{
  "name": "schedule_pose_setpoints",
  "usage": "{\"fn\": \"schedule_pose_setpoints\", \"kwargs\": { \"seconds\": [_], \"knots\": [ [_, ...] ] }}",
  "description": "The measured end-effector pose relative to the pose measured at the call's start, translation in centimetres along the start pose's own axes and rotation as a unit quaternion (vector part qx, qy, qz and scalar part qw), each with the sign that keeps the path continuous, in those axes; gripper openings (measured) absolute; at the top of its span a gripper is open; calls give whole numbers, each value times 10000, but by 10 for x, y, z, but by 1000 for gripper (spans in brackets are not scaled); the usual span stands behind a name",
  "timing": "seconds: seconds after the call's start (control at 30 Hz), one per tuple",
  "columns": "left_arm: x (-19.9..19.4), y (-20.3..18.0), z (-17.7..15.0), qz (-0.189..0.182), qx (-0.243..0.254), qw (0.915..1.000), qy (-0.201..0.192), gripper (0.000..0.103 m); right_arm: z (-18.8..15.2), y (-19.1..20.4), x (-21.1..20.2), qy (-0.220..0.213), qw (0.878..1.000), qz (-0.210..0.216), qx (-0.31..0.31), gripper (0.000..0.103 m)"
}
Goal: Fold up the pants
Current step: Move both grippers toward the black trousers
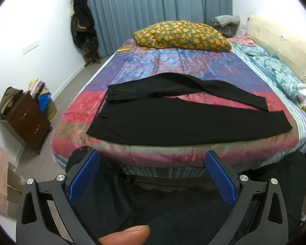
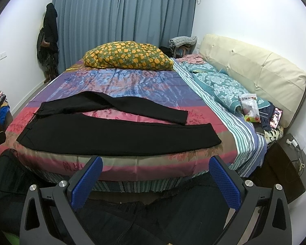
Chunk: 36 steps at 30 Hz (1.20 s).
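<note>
Pants [image 1: 153,122]: black, matte, flat on my striped bedspread [image 1: 153,65], legs apart.
My left gripper [image 1: 152,170], right gripper [image 2: 156,175]: both spread, empty.

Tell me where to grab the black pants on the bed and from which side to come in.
Grip the pants at the near leg: right gripper on its cuff at the right end, left gripper on the waistband corner at the left. Come in low from the near bed edge. The near leg lies flat and straight along that edge, both grippers are open and short of it, and the legs are splayed apart.
</note>
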<state>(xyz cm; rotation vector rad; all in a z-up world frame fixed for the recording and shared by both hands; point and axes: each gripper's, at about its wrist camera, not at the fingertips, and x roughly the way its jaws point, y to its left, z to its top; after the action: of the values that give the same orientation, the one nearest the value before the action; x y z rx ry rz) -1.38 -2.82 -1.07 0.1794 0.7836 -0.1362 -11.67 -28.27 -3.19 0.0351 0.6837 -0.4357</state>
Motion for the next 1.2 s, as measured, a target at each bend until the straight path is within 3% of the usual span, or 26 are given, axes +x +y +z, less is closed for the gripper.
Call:
{"fn": "schedule_pose_setpoints", "kwargs": {
  "seconds": [0.33,1.2],
  "knots": [
    [-8,-32,-6,-470,562,9973,12,103,-4,2,-10,-90,9999,-51,-139,103],
    [-7,-26,0,-467,723,9963,42,103,2,-5,-7,-25,10000,-39,87,103]
  ]
}}
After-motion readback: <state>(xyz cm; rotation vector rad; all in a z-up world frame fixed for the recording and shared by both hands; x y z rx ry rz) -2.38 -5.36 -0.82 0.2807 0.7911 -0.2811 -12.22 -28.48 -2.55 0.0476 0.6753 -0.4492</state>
